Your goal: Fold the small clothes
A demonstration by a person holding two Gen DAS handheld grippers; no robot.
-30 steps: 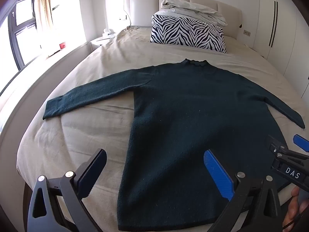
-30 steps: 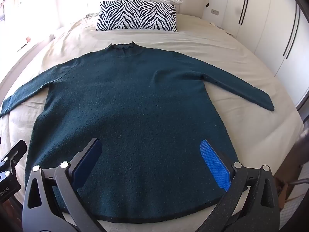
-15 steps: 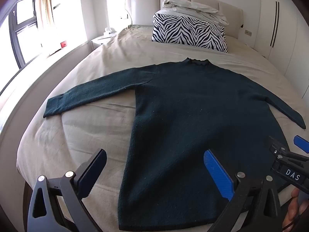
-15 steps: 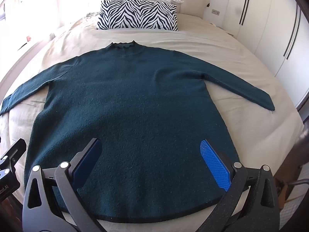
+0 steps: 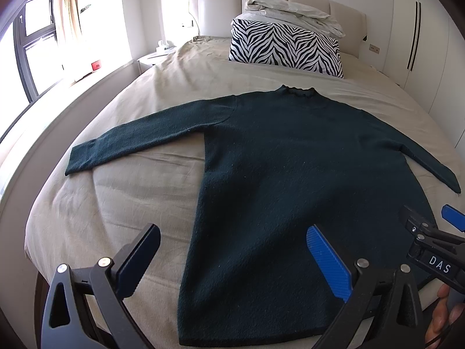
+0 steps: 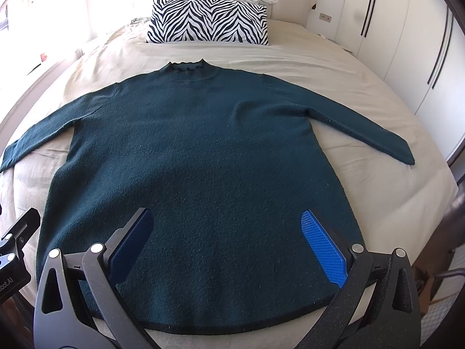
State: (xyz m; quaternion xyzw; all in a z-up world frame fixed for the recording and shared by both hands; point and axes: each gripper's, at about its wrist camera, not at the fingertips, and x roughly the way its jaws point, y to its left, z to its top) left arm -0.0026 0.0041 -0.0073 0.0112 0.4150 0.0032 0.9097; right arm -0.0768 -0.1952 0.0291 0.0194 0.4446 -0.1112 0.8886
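Observation:
A dark green knit sweater [image 5: 290, 180] lies flat on the beige bed, neck away from me, both sleeves spread out; it fills the right wrist view [image 6: 203, 160]. My left gripper [image 5: 235, 250] is open and empty, above the sweater's lower left side edge. My right gripper [image 6: 229, 235] is open and empty, above the sweater's lower middle near the hem. The right gripper's fingers [image 5: 453, 221] also show at the right edge of the left wrist view.
The bed [image 5: 122, 197] has a beige sheet. A zebra-print pillow [image 5: 284, 46] with a folded white duvet [image 5: 293, 8] on top stands at the headboard. A window [image 5: 32, 49] is at left, white wardrobes [image 6: 407, 43] at right.
Both views have drifted slightly; the sweater sits a little lower in each frame. The sweater has not moved and both grippers stay open.

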